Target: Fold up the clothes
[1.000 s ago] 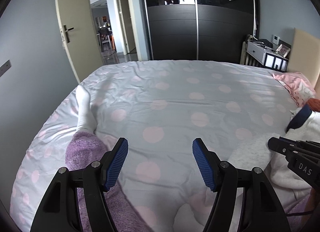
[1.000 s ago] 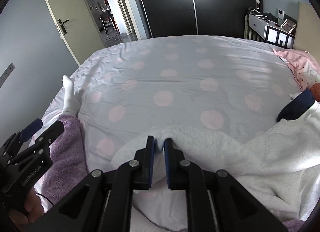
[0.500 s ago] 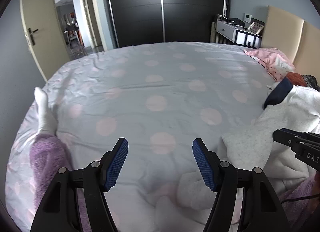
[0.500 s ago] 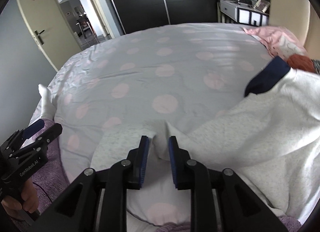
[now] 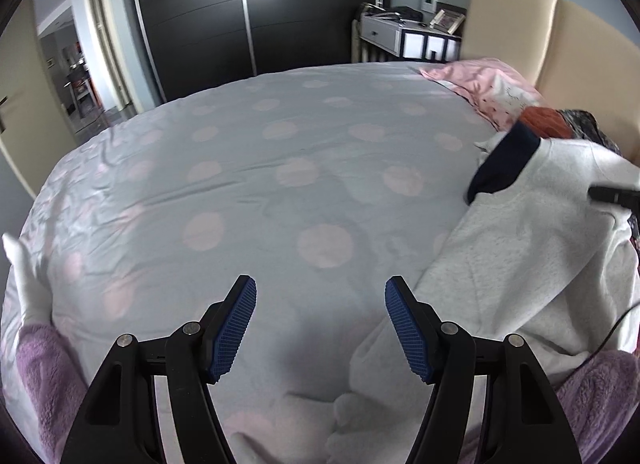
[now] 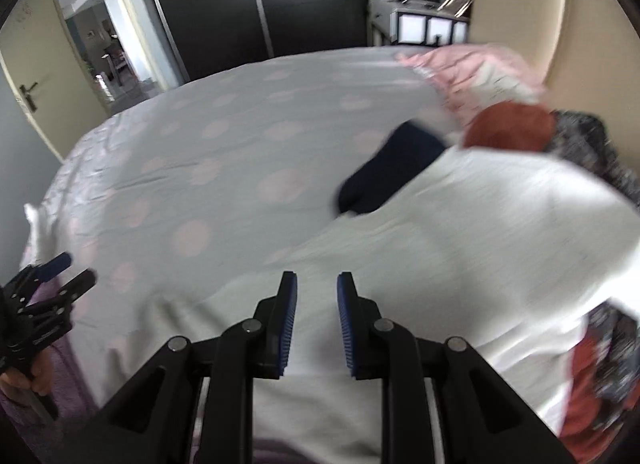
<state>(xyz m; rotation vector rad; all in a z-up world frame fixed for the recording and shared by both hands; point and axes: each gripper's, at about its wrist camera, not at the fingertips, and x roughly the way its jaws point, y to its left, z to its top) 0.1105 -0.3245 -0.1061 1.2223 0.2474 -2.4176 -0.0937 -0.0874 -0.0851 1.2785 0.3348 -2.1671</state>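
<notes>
The left tool (image 5: 320, 296) stands wide open above the bed (image 5: 280, 167), its ribbed blue pads (image 5: 234, 328) gripping nothing. The right tool (image 6: 317, 292) has its pads parted by a narrow gap over the sweatshirt; no fabric is seen between them. The sweatshirt (image 5: 532, 248), a heathered light grey knit with a dark navy cuff (image 5: 502, 169), lies on the bed in the right half of the left wrist view, its near end bunched in soft folds at lower centre. In the right wrist view the sweatshirt (image 6: 460, 248) fills the lower right, blurred. The duvet cover is smooth pale grey with round pink dots, wrinkled toward the left edge. A fluffy purple garment (image 5: 44, 384) lies at lower left. A pink pillow (image 5: 484, 83) rests at upper right against a beige padded headboard (image 5: 560, 35).
</notes>
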